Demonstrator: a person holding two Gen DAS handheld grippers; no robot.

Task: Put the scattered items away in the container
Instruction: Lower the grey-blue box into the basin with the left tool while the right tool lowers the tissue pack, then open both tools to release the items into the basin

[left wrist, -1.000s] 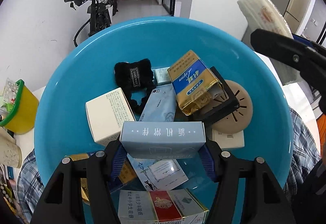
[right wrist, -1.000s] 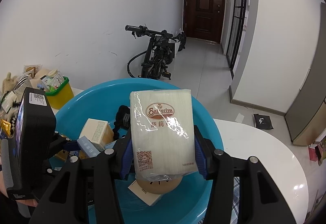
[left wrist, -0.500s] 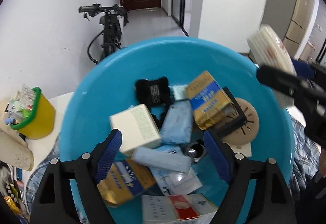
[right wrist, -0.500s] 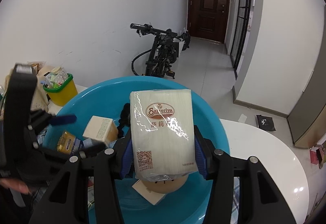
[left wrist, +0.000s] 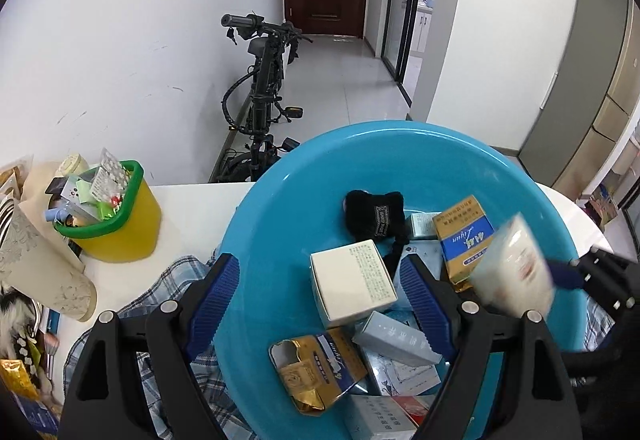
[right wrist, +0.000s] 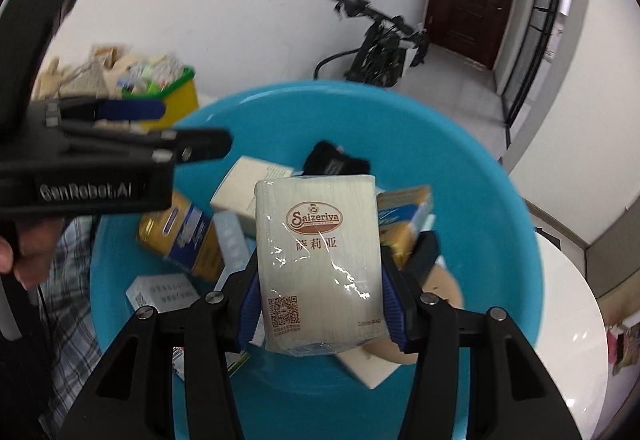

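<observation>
A blue basin (left wrist: 280, 224) (right wrist: 472, 168) holds several boxes and packets, among them a white box (left wrist: 352, 284), a pale blue box (left wrist: 396, 340) and a black pouch (left wrist: 374, 218). My left gripper (left wrist: 324, 304) is open and empty over the basin's left rim. My right gripper (right wrist: 316, 292) is shut on a white Saizeriya napkin pack (right wrist: 320, 260) and holds it over the basin; the pack shows blurred in the left wrist view (left wrist: 512, 272).
A yellow bin with a green rim (left wrist: 112, 216) full of small items stands left of the basin on the white table (left wrist: 188, 200). A checked cloth (left wrist: 168, 280) lies under the basin. A bicycle (left wrist: 264, 92) leans against the far wall.
My left gripper let go of the pale blue box, which now lies in the basin, and drew back to the left. My right gripper moved lower over the basin with the napkin pack.
</observation>
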